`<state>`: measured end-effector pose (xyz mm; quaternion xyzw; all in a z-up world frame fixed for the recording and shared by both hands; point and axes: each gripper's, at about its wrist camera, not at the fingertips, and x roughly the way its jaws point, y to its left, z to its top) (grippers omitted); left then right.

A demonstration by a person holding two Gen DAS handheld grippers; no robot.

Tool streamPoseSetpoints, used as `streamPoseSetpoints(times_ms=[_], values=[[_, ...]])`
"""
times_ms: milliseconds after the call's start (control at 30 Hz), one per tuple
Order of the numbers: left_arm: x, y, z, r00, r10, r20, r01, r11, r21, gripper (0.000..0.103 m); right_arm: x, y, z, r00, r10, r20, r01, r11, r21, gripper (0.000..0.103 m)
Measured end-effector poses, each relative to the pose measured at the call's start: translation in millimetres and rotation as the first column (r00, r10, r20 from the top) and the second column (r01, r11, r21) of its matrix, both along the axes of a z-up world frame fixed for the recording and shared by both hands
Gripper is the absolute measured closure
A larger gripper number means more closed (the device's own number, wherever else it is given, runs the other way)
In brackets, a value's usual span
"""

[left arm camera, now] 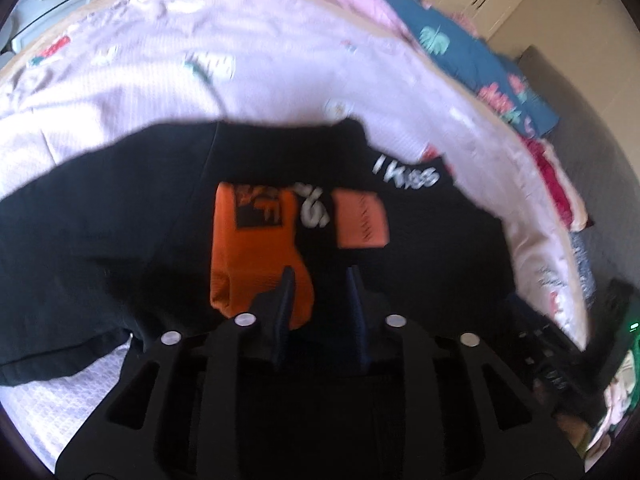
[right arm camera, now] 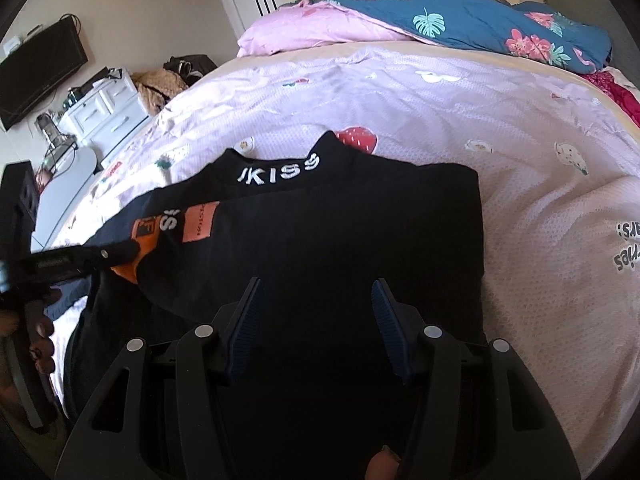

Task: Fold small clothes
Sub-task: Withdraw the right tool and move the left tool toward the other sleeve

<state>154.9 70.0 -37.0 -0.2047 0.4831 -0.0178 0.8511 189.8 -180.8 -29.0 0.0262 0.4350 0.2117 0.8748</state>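
A black shirt [left arm camera: 120, 220] with white "KISS" lettering and orange patches [left arm camera: 256, 240] lies partly folded on the bed. In the left wrist view my left gripper [left arm camera: 320, 280] hovers low over the orange patches. Its fingers stand a little apart and no cloth is pinched between them. The right wrist view shows the same shirt [right arm camera: 360, 220] with one side laid over the other. My right gripper [right arm camera: 316, 300] is open wide just above the near dark part of the shirt. The left gripper [right arm camera: 120, 252] reaches in from the left edge over an orange patch [right arm camera: 140, 232].
The pale pink printed bedsheet [right arm camera: 440, 100] spreads around the shirt. A blue floral quilt [right arm camera: 480, 20] and a pink blanket [right arm camera: 300, 32] are heaped at the far side. A white dresser [right arm camera: 108, 112] and a wall TV [right arm camera: 40, 68] stand left. A person's hand [right arm camera: 40, 340] holds the left tool.
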Motion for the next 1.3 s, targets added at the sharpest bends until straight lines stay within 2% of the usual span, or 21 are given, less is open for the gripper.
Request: streamPoseSetpoints(times_ms=[100, 300, 400, 467, 600, 667, 767, 833, 1000, 1100, 1133, 1300], values=[[-1, 3, -14, 1.000, 0.004, -0.030, -0.004, 1.000, 0.020, 0.082, 1, 0, -5, 1.000, -0.004, -0.018, 0.003, 1.000, -0.022, 0.046], [-6, 5, -20, 1.000, -0.008, -0.026, 0.009, 0.999, 0.037, 0.081, 8, -1, -28, 0.994, -0.023, -0.109, 0.014, 0.997, -0.079, 0.044], [-8, 5, -19, 1.000, -0.010, -0.022, 0.011, 0.999, 0.043, 0.081, 4, 1, -28, 0.995, -0.021, -0.102, 0.011, 0.995, -0.095, 0.043], [-11, 5, -16, 1.000, -0.010, -0.016, 0.011, 0.999, 0.049, 0.081, 1, -1, -24, 0.995, -0.028, -0.098, 0.020, 0.997, -0.075, 0.038], [-15, 1, -10, 1.000, -0.014, 0.001, 0.014, 0.999, 0.050, 0.070, -11, -4, -12, 0.998, -0.036, -0.059, 0.032, 0.998, -0.059, 0.027], [-18, 0, -6, 1.000, -0.012, 0.012, 0.011, 0.998, 0.066, 0.064, -16, -6, -7, 0.998, -0.050, -0.042, 0.048, 0.997, -0.056, 0.018], [-23, 0, 0, 1.000, -0.010, 0.026, 0.008, 0.998, 0.064, 0.056, -22, -11, 1, 0.997, -0.067, -0.024, 0.066, 0.997, -0.039, 0.012], [-26, 0, 3, 0.999, -0.008, 0.033, 0.005, 0.998, 0.070, 0.046, -24, -12, 6, 0.997, -0.077, -0.013, 0.076, 0.996, -0.038, 0.009], [-35, 3, 13, 0.999, -0.001, 0.053, -0.004, 0.996, 0.087, 0.025, -32, -11, 17, 0.995, -0.099, 0.015, 0.099, 0.995, -0.025, 0.005], [-41, 6, 17, 0.998, 0.004, 0.059, -0.010, 0.995, 0.102, 0.017, -36, -6, 22, 0.995, -0.098, 0.032, 0.099, 0.994, -0.035, 0.004], [-43, 7, 18, 0.998, 0.007, 0.061, -0.013, 0.995, 0.099, 0.011, -38, -4, 25, 0.994, -0.097, 0.042, 0.098, 0.994, -0.041, 0.004], [-55, 15, 26, 0.997, 0.024, 0.078, -0.031, 0.996, 0.088, 0.009, -47, 6, 38, 0.993, -0.081, 0.087, 0.085, 0.995, -0.052, 0.004]])
